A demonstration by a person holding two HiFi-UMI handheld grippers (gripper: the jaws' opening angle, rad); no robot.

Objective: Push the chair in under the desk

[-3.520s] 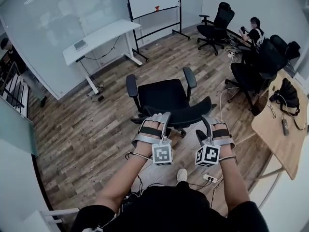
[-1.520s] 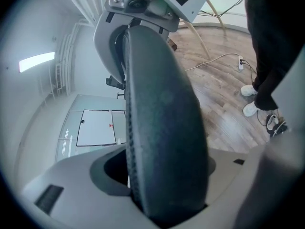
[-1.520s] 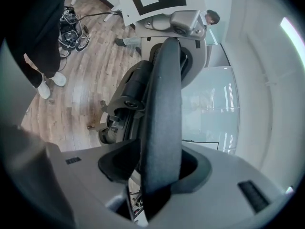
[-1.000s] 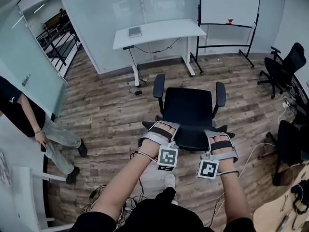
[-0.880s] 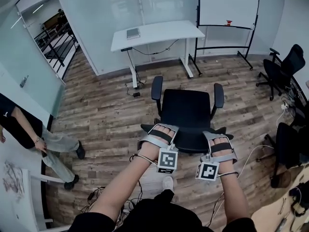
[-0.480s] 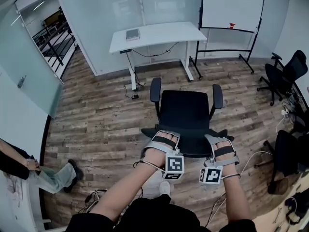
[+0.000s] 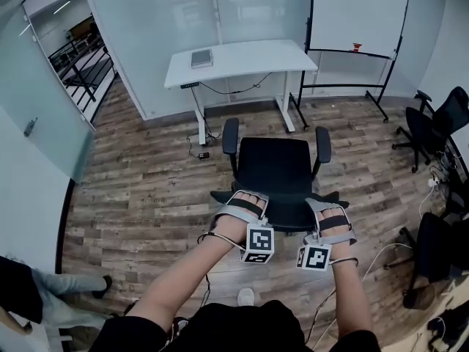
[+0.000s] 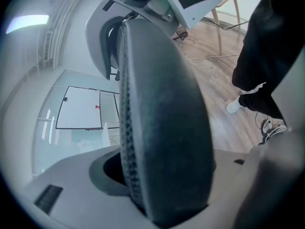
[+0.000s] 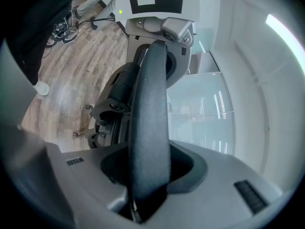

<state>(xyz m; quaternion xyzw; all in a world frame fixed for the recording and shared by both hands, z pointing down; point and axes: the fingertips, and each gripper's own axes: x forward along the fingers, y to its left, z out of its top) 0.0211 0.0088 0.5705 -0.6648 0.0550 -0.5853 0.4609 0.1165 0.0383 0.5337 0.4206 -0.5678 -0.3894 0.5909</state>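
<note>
Chair [image 7: 277, 169]: matt black cloth seat, armrests smooth black plastic; seen close in the left gripper view, the rim of its back is coarse woven mesh beside smoother dull padding. Floor [image 7: 139, 196]: wood-grain planks, mixed browns, low sheen. Desk [image 7: 249, 53]: smooth white top. Whiteboard [image 7: 359, 13]: glossy white, thin black frame. Left gripper [image 7: 240, 202] and right gripper [image 7: 331, 210]: matt grey plastic shells.

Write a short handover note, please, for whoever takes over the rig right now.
Left gripper: shut on the backrest's top edge, left side.
Right gripper: shut on the same edge, right side.
Chair: on open floor, seat facing the desk, short of it and not touching.
Done: chair gripped and roughly lined up with the desk.
Left: roll it forward until the seat sits under the desk, then release both grippers.
</note>
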